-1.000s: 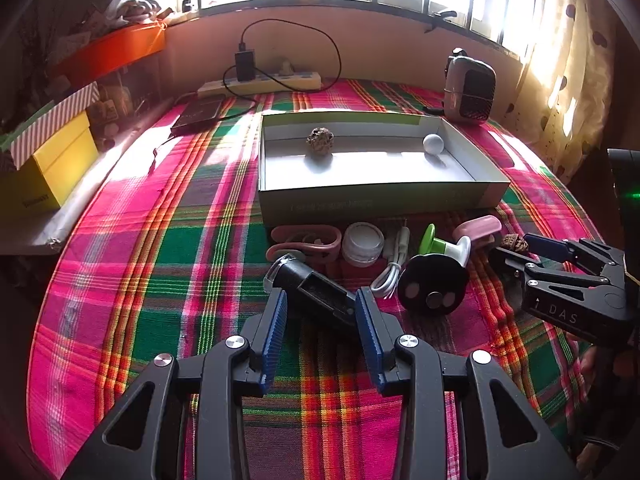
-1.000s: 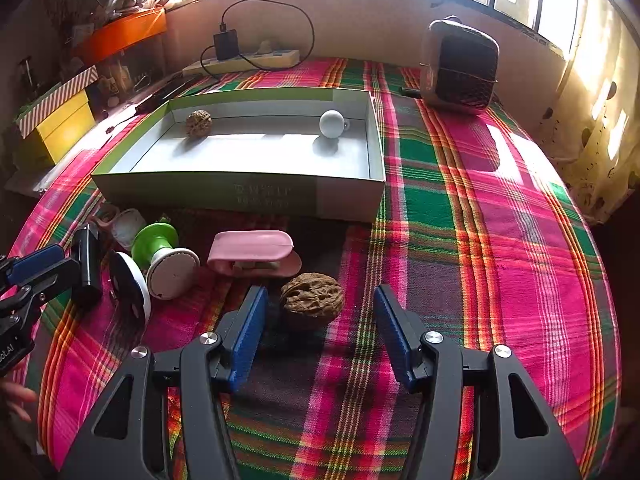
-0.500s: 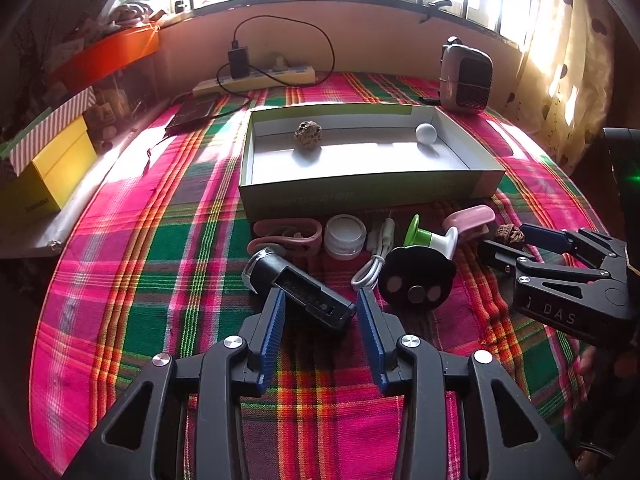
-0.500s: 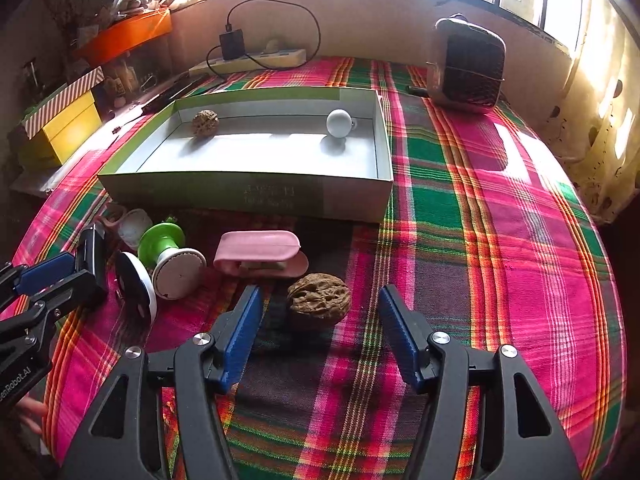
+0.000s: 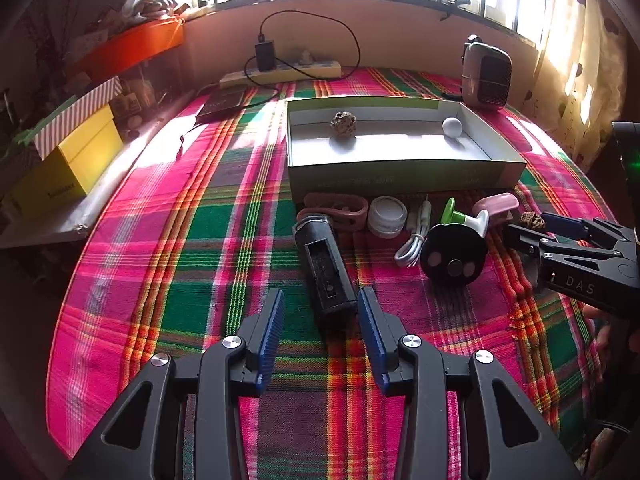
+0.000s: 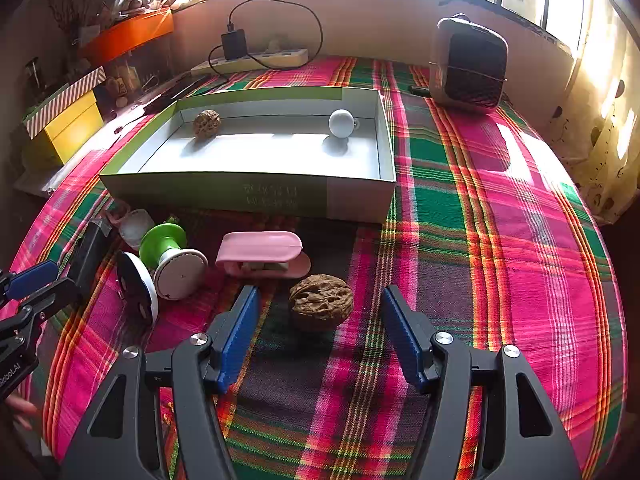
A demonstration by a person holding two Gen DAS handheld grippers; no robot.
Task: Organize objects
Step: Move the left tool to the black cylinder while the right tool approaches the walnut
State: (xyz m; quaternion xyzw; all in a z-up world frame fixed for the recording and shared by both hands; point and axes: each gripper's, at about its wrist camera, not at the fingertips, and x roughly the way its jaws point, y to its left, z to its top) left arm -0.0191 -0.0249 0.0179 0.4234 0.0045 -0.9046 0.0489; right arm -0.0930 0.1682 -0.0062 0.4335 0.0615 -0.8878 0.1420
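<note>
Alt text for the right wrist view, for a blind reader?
The open right gripper straddles a walnut on a plaid cloth, pads clear of it. Behind lie a pink clip and a box holding another walnut and a white ball.

In the left wrist view, the right gripper [image 5: 532, 226] runs off the right edge of the frame, so only its front part shows. A walnut [image 5: 532, 221] between its fingers is half covered by them. The print on the box [image 5: 400, 176] front wall is too faint to read. In the right wrist view, the left gripper [image 6: 28, 292] is cut by the lower left edge. It hides the near end of the black case [image 6: 90, 254].
</note>
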